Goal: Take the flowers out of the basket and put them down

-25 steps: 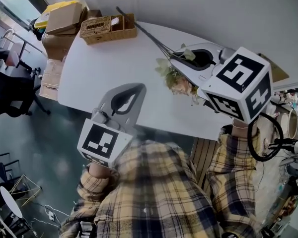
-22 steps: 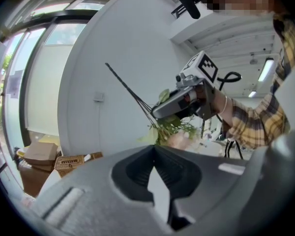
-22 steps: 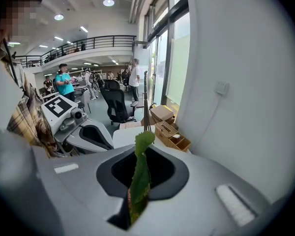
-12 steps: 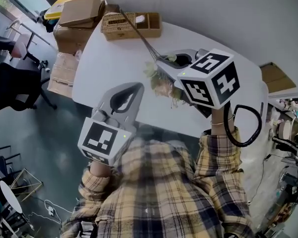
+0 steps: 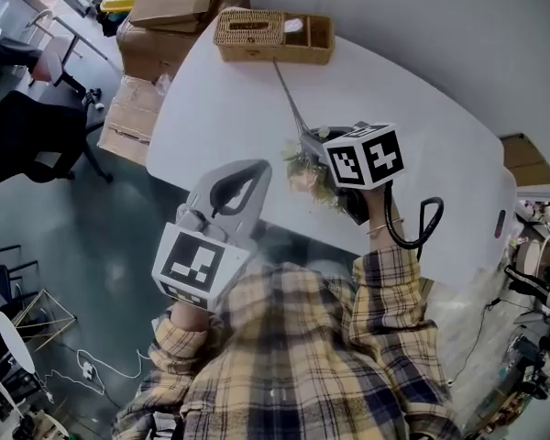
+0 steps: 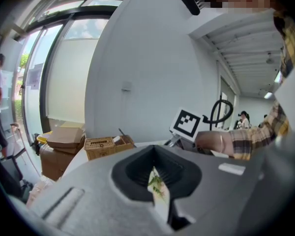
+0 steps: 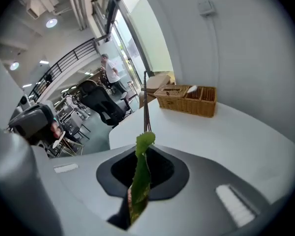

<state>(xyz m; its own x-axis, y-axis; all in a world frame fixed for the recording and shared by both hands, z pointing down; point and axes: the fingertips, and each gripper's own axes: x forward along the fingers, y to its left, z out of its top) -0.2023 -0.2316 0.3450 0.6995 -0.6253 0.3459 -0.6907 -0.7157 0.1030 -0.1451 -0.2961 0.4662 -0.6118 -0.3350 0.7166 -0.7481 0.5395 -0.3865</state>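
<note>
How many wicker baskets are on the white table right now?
1. The wicker basket stands at the table's far edge, just beyond the long stems of the flowers. No other shows.

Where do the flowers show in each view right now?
Head view: flowers at centre, stem clamped in the right gripper.
Left gripper view: only a green-and-pale sliver, low centre, through the slot of the left gripper.
Right gripper view: leaf and stem dead centre between the jaws.
Shared landmark: the wicker basket at the table's far edge.

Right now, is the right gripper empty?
No, the right gripper is shut on the flowers, a green leaf sticking up between its jaws.
</note>
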